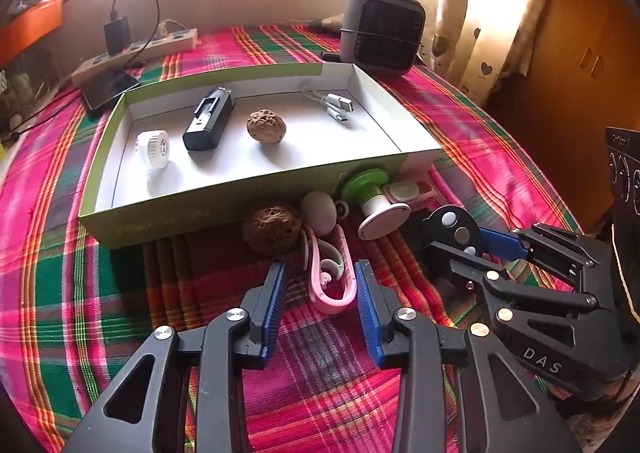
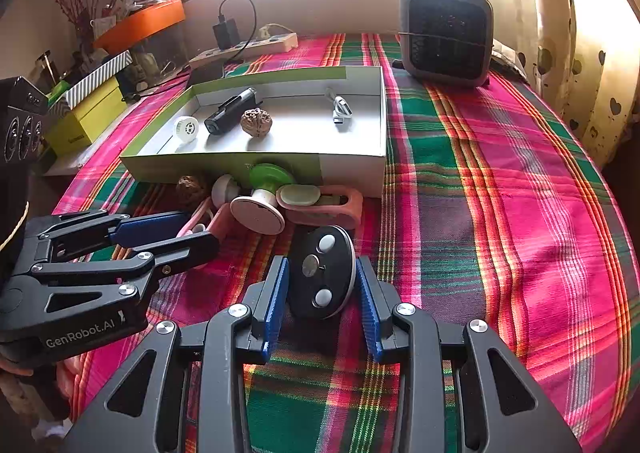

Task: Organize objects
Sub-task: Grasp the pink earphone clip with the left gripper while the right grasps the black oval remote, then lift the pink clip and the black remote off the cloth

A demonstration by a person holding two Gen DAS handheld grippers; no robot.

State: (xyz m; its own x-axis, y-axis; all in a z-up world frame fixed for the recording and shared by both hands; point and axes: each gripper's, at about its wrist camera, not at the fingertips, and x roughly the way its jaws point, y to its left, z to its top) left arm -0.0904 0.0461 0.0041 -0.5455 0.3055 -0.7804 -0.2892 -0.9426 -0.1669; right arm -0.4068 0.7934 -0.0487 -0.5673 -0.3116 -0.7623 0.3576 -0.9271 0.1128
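An open white and green box (image 1: 248, 213) (image 2: 352, 169) holds a white cap (image 1: 154, 149), a black device (image 1: 210, 121), a walnut (image 1: 266, 125) and a USB cable (image 1: 336, 105). In front of it lie a second walnut (image 1: 272, 228), a pale egg-shaped piece (image 1: 319, 211), a green and white spool (image 1: 372, 197) (image 2: 260, 193), and a pink clip (image 1: 334, 277). My left gripper (image 1: 322, 281) is open, jaws either side of the pink clip. My right gripper (image 2: 322, 277) is open, jaws astride a black disc with white buttons (image 2: 322, 273) (image 1: 454, 229).
A plaid cloth (image 2: 500, 213) covers the table. A grey heater (image 2: 446, 33) stands at the back right, a power strip with a charger (image 1: 136, 49) at the back left, a phone (image 1: 108, 87) beside the box. Boxes and clutter (image 2: 88, 105) sit at the left.
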